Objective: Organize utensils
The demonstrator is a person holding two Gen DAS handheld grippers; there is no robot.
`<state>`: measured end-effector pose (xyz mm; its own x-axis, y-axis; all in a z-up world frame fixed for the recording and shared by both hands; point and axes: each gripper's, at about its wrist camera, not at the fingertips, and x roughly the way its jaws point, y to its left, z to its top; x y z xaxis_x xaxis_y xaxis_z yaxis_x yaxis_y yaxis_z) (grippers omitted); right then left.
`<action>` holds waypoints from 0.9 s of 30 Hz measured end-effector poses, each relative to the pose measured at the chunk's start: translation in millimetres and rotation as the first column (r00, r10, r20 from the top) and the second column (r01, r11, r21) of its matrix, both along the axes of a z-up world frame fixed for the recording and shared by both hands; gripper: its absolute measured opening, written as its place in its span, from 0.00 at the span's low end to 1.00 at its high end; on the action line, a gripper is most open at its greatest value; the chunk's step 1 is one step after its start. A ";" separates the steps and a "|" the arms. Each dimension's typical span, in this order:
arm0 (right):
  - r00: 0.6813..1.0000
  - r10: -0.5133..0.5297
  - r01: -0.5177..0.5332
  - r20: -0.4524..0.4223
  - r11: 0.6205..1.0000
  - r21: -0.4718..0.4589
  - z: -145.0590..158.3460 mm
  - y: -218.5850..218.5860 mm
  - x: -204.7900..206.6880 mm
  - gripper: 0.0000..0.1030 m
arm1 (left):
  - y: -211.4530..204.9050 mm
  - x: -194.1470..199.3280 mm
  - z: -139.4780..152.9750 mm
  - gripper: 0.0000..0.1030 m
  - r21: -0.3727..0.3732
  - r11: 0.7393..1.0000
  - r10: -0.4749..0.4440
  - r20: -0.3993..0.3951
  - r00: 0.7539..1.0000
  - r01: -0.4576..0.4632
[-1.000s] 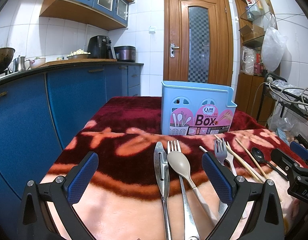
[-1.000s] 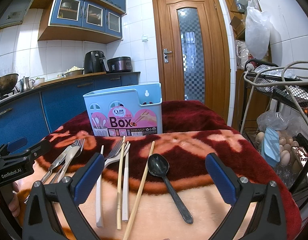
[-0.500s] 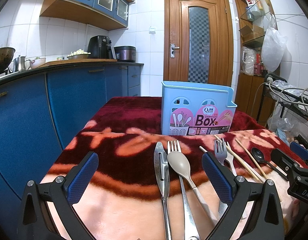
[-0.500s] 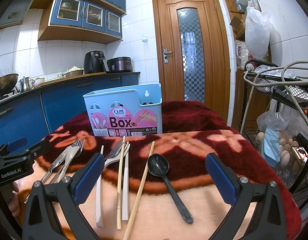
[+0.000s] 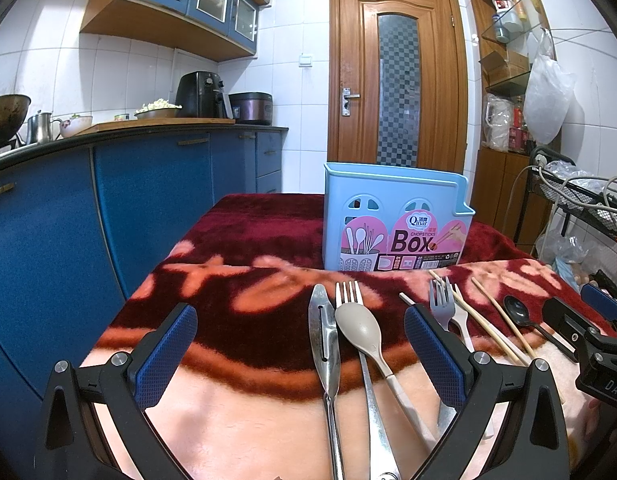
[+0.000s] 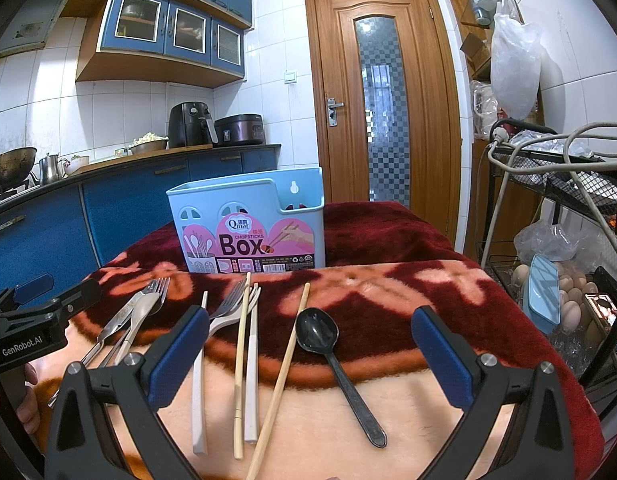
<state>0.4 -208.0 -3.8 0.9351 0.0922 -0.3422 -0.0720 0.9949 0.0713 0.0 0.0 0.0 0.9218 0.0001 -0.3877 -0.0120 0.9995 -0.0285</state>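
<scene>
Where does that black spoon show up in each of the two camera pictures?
Left wrist view: the black spoon lies far right on the blanket, past the chopsticks, beside the other claw.
Right wrist view: the black spoon lies near the middle, between this claw's open fingers, bowl toward the box.
Shared landmark: the blue chopsticks box stands behind the utensils in both.

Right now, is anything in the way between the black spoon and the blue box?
Nothing visible. Only bare blanket lies between the black spoon and the blue box; a chopstick lies beside the spoon, left of it.
</scene>
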 end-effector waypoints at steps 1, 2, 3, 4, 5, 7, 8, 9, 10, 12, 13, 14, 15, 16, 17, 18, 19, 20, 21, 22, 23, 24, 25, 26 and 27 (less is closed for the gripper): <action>1.000 0.000 0.000 0.000 1.000 0.000 0.0 0.0 0.0 1.00 | 0.0 0.0 0.0 1.00 0.000 1.000 0.000 0.000 1.000 0.000; 1.000 0.000 0.000 0.000 1.000 0.000 0.0 0.0 -0.1 1.00 | 0.0 0.0 0.0 1.00 0.000 1.000 0.000 0.000 1.000 0.000; 1.000 0.000 0.000 0.000 1.000 0.000 0.0 0.0 -0.1 1.00 | 0.0 0.1 0.0 1.00 0.000 1.000 0.000 0.000 1.000 0.000; 1.000 0.000 0.000 0.000 1.000 0.000 0.0 0.0 -0.1 1.00 | 0.0 0.0 0.0 1.00 0.000 1.000 0.000 0.001 1.000 0.000; 1.000 0.000 0.000 0.000 1.000 0.000 0.0 0.0 -0.1 1.00 | 0.1 0.1 0.0 1.00 -0.001 1.000 0.000 0.001 1.000 0.000; 1.000 0.000 0.000 0.000 1.000 0.000 0.1 0.0 -0.2 1.00 | 0.0 -0.1 0.0 1.00 0.000 1.000 0.000 0.001 1.000 0.000; 1.000 0.000 0.000 0.000 1.000 0.000 0.1 0.0 -0.2 1.00 | 0.0 0.0 0.0 1.00 0.000 1.000 0.000 0.001 1.000 0.000; 1.000 0.000 0.000 0.000 1.000 -0.001 0.0 0.0 -0.2 1.00 | 0.0 0.0 0.0 1.00 0.000 1.000 0.000 0.001 1.000 0.000; 1.000 0.000 0.000 0.000 1.000 0.000 0.1 -0.1 -0.2 1.00 | 0.0 0.0 0.0 1.00 0.000 1.000 0.001 0.001 1.000 -0.001; 1.000 0.000 0.000 0.000 1.000 0.000 0.1 0.0 -0.1 1.00 | 0.0 0.1 0.0 1.00 0.000 1.000 0.001 0.001 1.000 -0.001; 1.000 0.000 0.000 0.000 1.000 0.000 0.0 0.0 -0.1 1.00 | -0.1 0.1 0.0 1.00 0.001 1.000 0.001 0.001 1.000 -0.001; 1.000 0.001 -0.001 0.000 1.000 0.000 0.1 0.0 -0.1 1.00 | -0.3 0.2 0.0 1.00 0.002 1.000 0.001 0.000 1.000 -0.001; 1.000 0.000 0.000 0.000 1.000 0.000 0.1 0.0 -0.1 1.00 | -0.6 0.7 0.1 1.00 0.004 1.000 0.001 -0.002 1.000 -0.001; 1.000 -0.001 0.001 -0.001 1.000 -0.001 0.1 0.2 0.1 1.00 | -0.5 0.8 0.1 1.00 0.004 1.000 0.004 -0.003 1.000 -0.004; 1.000 -0.002 0.002 -0.003 1.000 -0.001 0.1 0.2 0.1 1.00 | -0.7 1.4 0.1 1.00 0.006 1.000 0.005 -0.006 1.000 -0.005; 1.000 0.002 -0.002 -0.001 1.000 -0.001 0.0 0.1 0.1 1.00 | -0.9 2.3 0.2 1.00 0.007 1.000 0.003 -0.010 1.000 -0.003; 1.000 0.004 -0.004 -0.004 1.000 -0.001 -0.2 0.3 0.3 1.00 | -1.5 2.4 1.6 1.00 0.008 1.000 0.001 -0.016 1.000 0.000; 1.000 0.009 -0.009 -0.008 1.000 -0.002 -0.3 0.3 0.4 1.00 | -1.4 2.8 3.4 1.00 0.008 1.000 -0.002 -0.023 1.000 0.002; 1.000 0.015 -0.015 -0.015 1.000 -0.004 -0.3 0.4 1.0 1.00 | 0.6 4.8 4.4 1.00 0.007 1.000 -0.003 -0.029 1.000 0.003; 0.999 0.024 -0.024 -0.026 1.000 -0.008 -0.2 0.7 2.0 1.00 | -0.6 4.8 5.8 1.00 0.005 1.000 -0.002 -0.031 1.000 0.003; 0.999 0.030 -0.031 -0.039 0.999 -0.011 0.2 0.8 3.1 1.00 | 0.7 5.6 4.2 1.00 0.003 1.000 -0.003 -0.035 0.999 0.003; 0.998 0.037 -0.038 -0.049 0.999 -0.013 0.9 0.6 3.9 1.00 | 1.9 6.6 5.4 1.00 0.002 1.000 -0.004 -0.040 0.999 0.004; 0.997 0.044 -0.045 -0.058 0.999 -0.015 4.1 2.7 6.9 1.00 | 1.9 7.8 7.2 1.00 0.005 1.000 -0.006 -0.047 0.999 0.006; 0.996 0.055 -0.056 -0.072 0.998 -0.019 6.1 2.5 7.4 1.00 | 1.8 8.8 8.3 1.00 0.012 1.000 -0.007 -0.055 0.998 0.008; 0.995 0.062 -0.064 -0.083 0.998 -0.024 7.2 2.0 8.6 1.00 | 2.4 8.9 7.3 1.00 0.025 1.000 -0.009 -0.063 0.998 0.011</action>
<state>9.1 -206.0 3.5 0.8963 0.1399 -0.4207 -0.1294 0.9901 0.0535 8.8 2.3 7.3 0.8955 0.0018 -0.4450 -0.0031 1.0000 -0.0023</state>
